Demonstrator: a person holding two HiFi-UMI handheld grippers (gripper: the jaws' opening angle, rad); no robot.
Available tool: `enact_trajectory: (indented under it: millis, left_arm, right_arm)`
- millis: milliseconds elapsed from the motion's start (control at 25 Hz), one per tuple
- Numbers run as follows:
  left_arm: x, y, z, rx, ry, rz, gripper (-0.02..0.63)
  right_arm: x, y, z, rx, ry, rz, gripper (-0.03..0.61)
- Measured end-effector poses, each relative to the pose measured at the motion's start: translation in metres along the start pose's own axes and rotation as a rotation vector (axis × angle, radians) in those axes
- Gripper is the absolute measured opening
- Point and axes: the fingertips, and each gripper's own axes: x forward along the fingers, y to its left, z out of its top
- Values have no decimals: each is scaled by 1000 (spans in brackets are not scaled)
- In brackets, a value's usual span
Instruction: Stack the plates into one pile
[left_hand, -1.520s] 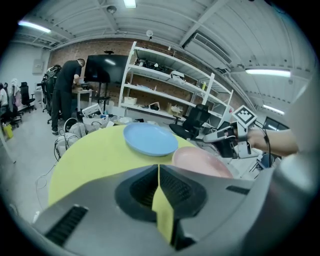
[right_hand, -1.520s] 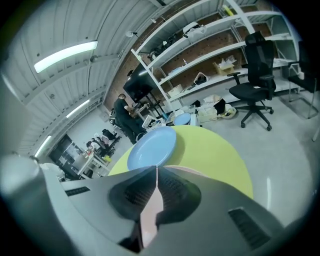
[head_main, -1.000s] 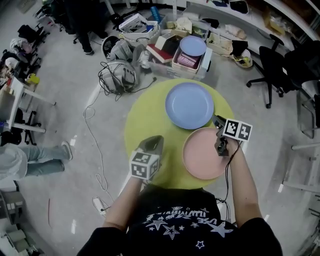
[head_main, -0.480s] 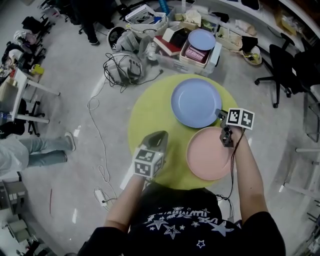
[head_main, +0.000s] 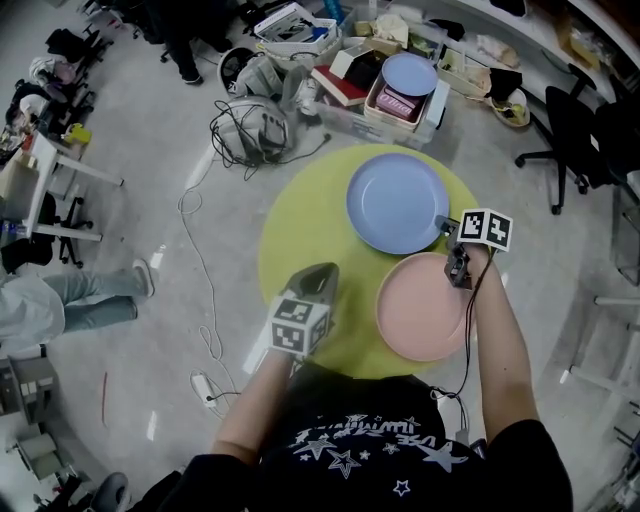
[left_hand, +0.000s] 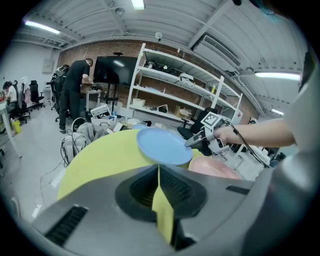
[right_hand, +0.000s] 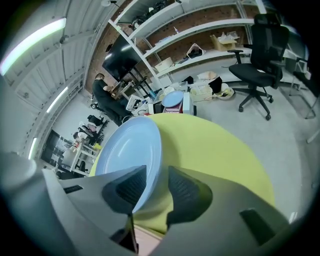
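A blue plate (head_main: 395, 200) lies at the far side of the round yellow table (head_main: 300, 230), and a pink plate (head_main: 420, 305) lies at its near right, their rims close together. My right gripper (head_main: 443, 226) is at the blue plate's near-right rim. Its jaws have just been opening, and the rim of the blue plate (right_hand: 125, 150) passes between them with a gap at the right pad. My left gripper (head_main: 318, 272) hovers shut over the table's near left, holding nothing. From the left gripper view the blue plate (left_hand: 162, 145), the pink plate (left_hand: 215, 167) and the right gripper (left_hand: 197, 141) all show.
Open boxes on the floor beyond the table hold clutter and another blue plate (head_main: 410, 72). A tangle of cables (head_main: 250, 130) lies at the far left. An office chair (head_main: 560, 120) stands at the right. A person's legs (head_main: 60, 300) show at the left.
The right gripper has moved from over the pink plate's far edge down to the blue plate's rim, and its jaws stand wider. The left gripper has stayed put.
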Motion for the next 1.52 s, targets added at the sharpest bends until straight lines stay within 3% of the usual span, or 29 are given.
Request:
enact_trajectory:
  millis: [320, 560, 680, 920, 1200, 1520]
  left_arm:
    - [-1, -9, -8, -21, -1, -12, 20]
    - [1, -14, -22, -20, 36, -24, 20]
    - [2, -13, -22, -18, 40, -24, 20]
    - [1, -6, -23, -17, 33, -21, 20]
    - [-3, -4, -21, -8, 38, -33, 20]
    - [-13, 5, -23, 2, 39, -33, 20]
  right_arm:
    - [11, -7, -2, -15, 43, -33, 138]
    - [14, -3, -3, -42, 58, -28, 64]
    - [14, -3, -1, -32, 49, -42, 58]
    - [5, 5, 11, 28, -44, -47, 38]
    - [-9, 21, 19, 4, -139, -71, 31]
    - [-28, 34, 21, 57, -213, -32, 35]
